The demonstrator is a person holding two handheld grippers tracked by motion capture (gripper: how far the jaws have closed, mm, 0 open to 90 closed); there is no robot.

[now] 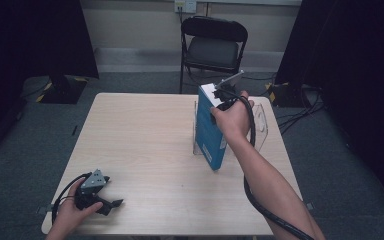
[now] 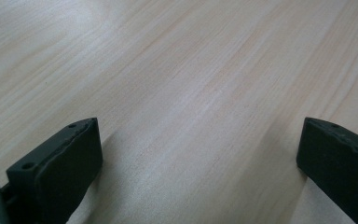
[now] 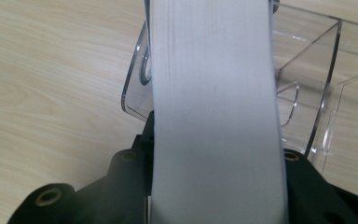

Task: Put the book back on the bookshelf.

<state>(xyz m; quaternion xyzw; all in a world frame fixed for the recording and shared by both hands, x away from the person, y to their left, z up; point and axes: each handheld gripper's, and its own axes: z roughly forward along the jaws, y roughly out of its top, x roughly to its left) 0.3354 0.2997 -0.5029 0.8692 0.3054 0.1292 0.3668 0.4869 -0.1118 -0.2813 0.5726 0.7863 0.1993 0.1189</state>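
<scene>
One blue book [image 1: 209, 131], clamped at its top by the right gripper [image 1: 219, 96], stands over one clear holder [image 1: 261, 124] near the table's [image 1: 145, 145] right edge — seemingly inside. The left gripper [image 1: 111, 204], jaws wide, rests near the front edge — bare wood between.

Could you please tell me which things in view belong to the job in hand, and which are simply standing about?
In use:
- blue book, clamped in the right gripper
- clear plastic holder, beside the book

Not in use:
- left gripper, open on the table
- folding chair, behind the table
</scene>
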